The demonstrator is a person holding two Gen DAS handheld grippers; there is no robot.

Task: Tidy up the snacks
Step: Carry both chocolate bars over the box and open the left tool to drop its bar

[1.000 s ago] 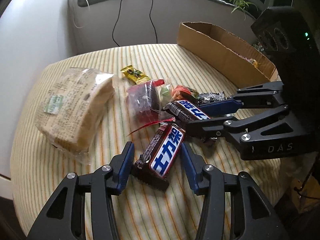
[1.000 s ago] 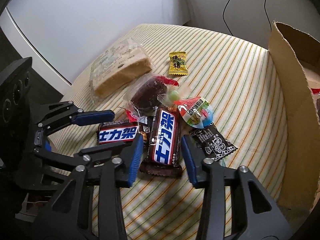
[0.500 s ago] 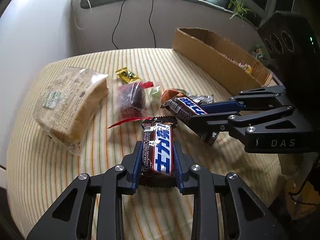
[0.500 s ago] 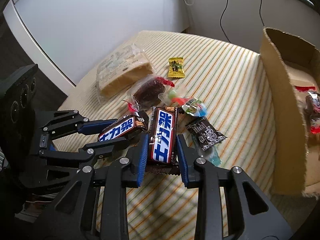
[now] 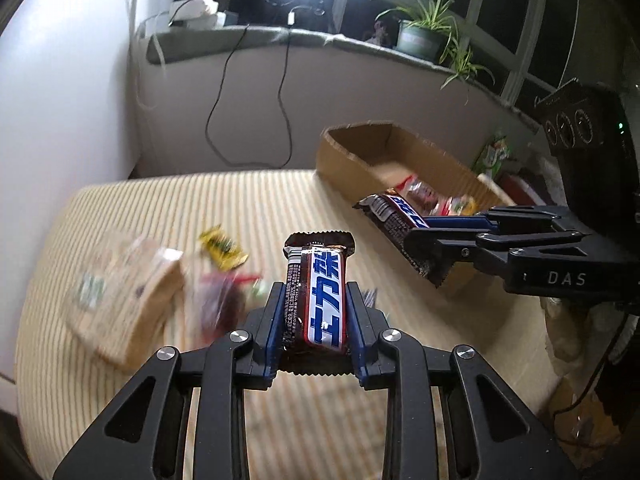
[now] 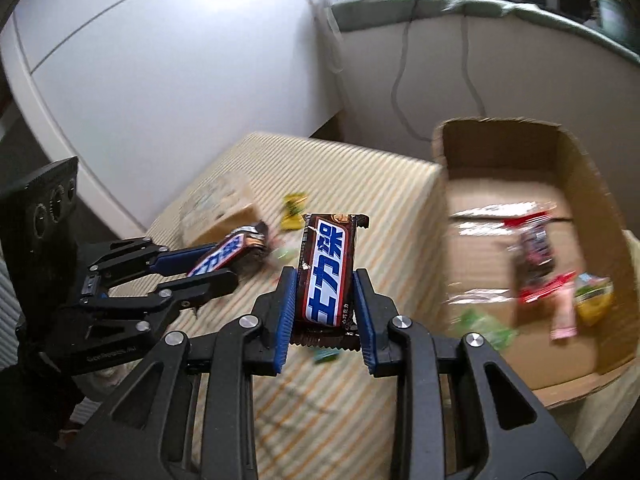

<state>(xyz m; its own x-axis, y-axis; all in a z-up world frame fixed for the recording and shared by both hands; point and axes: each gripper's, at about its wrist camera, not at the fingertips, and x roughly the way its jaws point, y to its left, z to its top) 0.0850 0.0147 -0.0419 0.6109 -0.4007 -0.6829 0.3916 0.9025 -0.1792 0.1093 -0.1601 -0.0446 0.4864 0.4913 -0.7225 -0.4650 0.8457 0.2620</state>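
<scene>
Two chocolate bars [image 5: 320, 300] [image 6: 328, 276], each lengthwise, pointing forward, clamped in left tongs [image 5: 316, 320], right tongs [image 6: 324, 312].

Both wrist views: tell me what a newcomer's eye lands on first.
Two matching chocolate bars in brown wrappers with blue lettering, each clamped in a gripper above the striped tabletop: the left gripper holds the left bar, the right gripper the right bar. Next comes the open cardboard box on the right, with several snacks already inside.

Motion blur smears the bread pack [image 5: 120, 300] and the box's snacks [image 6: 536, 252], perhaps candy; labels unreadable.
</scene>
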